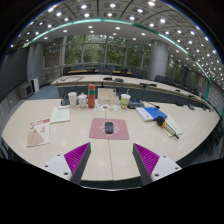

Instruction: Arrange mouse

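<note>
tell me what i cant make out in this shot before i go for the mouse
- Mouse on the pink mat, gripper view: too small to tell which way it faces.
- Cups and red bottle beyond the mat: labels too small to read.
- Papers: print too small to read.
- Gripper: fingers open; their bases are cut off below.
</note>
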Motion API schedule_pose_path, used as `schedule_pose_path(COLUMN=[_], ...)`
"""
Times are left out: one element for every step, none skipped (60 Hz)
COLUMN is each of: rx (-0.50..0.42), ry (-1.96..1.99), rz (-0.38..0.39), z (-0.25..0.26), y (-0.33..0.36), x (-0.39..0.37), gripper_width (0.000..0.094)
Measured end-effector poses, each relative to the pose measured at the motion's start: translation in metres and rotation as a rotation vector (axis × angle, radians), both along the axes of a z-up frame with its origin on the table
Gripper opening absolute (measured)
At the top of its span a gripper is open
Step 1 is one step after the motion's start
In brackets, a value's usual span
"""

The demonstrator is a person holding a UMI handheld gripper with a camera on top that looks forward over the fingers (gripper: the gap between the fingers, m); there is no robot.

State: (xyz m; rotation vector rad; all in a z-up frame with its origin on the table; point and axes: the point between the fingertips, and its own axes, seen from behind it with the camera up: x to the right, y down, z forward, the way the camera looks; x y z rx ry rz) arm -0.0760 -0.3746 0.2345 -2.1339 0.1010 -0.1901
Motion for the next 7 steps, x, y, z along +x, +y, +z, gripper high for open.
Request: schedule_pose_path(rx=[-0.001,-0.001,0.000,0.001,0.002,0.002,0.001], ry=[-0.002,-0.002,-0.002,-0.001,0.000,0.003,0.007], rz=[0.001,0.003,0.006,0.008,0.011,0.013,0.015], z=[0.0001,0.0001,0.0007,0.0014,0.0021,0.0026,0.0028], y=[-0.0012,-0.0023,-0.0028,-0.0032,-0.0036,-0.0036,-0.0035], x=[-0.0008,-0.0012,-0.0022,-0.0032,-0.0045,-0.0055,-0.0066], gripper_width=[0.0857,0.0857,0.0858,0.0856,0.0857,0.0858,0.0858])
